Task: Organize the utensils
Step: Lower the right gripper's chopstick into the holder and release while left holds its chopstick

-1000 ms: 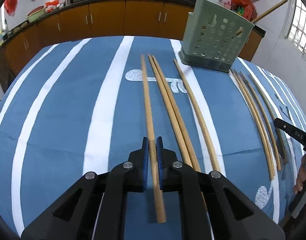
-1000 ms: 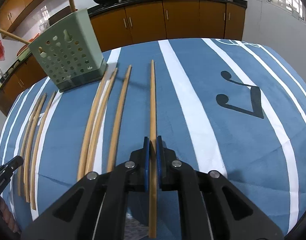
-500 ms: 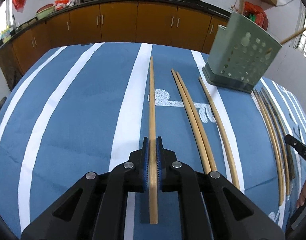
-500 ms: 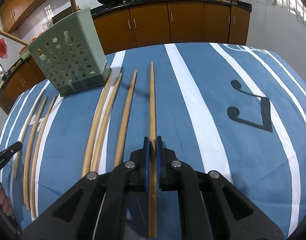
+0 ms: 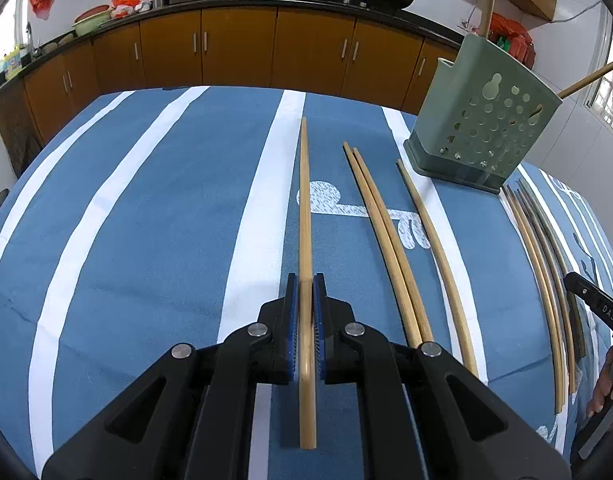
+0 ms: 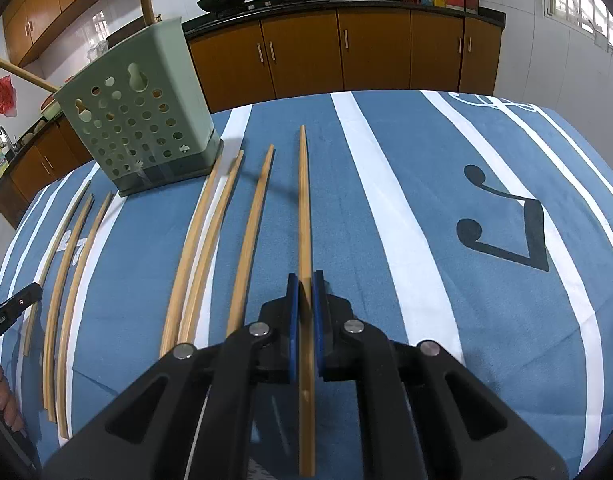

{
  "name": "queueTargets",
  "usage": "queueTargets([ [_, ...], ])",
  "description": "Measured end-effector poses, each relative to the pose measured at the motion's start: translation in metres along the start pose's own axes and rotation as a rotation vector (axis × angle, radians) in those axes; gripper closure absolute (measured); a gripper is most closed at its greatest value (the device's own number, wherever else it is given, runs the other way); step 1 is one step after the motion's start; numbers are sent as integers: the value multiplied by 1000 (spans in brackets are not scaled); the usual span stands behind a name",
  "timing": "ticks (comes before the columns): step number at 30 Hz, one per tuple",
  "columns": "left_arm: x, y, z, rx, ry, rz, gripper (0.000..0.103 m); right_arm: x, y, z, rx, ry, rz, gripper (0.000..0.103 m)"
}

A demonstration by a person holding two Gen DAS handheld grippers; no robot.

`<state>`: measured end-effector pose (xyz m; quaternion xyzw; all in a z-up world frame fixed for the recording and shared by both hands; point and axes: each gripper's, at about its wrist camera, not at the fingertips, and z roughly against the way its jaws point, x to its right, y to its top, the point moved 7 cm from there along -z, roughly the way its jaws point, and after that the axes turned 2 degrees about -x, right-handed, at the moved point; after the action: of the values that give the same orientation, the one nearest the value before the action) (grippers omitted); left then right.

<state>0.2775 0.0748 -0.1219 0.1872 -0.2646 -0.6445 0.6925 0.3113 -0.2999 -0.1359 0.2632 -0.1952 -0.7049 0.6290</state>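
Clamped between the blue pads of the left hand-held gripper (image 5: 305, 312) is a single bamboo chopstick (image 5: 304, 208), seen in the left wrist view running straight ahead from the jaws, its near end jutting back between the black arms. It is held over the surface (image 5: 154, 208), which is covered by a blue cloth with white stripes. To its right a pair of chopsticks (image 5: 380, 236) lies side by side and touching, and one more chopstick (image 5: 434, 256) lies just beyond them. A green perforated utensil holder (image 5: 482, 120) stands upright at the far right of the cloth, with two sticks rising from its top. Past the holder, a further bundle of chopsticks (image 5: 542, 272) lies near the right edge. At that edge the tip of the other black gripper and some fingers (image 5: 604, 388) are visible.

In the right wrist view, the right hand-held gripper (image 6: 305, 312) is likewise closed on one chopstick (image 6: 303, 208), which points ahead over the blue cloth (image 6: 426, 208). To its left lie a single chopstick (image 6: 252, 236) and then a touching pair (image 6: 202, 248). The green holder (image 6: 138, 120) stands upright at the far left, and beside it a group of thinner chopsticks (image 6: 72, 280) lies near the left edge. Brown cabinets (image 6: 346, 52) line the wall behind.
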Motion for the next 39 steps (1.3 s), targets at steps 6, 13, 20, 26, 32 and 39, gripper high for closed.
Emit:
queueTargets([
  [6, 1, 0, 0, -1, 6, -5, 94, 0, 0, 0, 0, -2, 1, 95],
  [13, 0, 0, 0, -1, 2, -1, 94, 0, 0, 0, -1, -2, 1, 95],
  [20, 3, -2, 1, -2, 24, -21, 94, -1, -6, 5, -2, -20, 19, 95],
  [26, 3, -12, 9, -10, 27, -33, 94, 2, -17, 13, -5, -14, 18, 95],
  [32, 6, -18, 12, -6, 49, -56, 94, 4, -21, 16, -5, -14, 20, 95],
  [39, 6, -18, 13, -20, 54, -76, 96, 5, -20, 20, -8, -7, 16, 95],
])
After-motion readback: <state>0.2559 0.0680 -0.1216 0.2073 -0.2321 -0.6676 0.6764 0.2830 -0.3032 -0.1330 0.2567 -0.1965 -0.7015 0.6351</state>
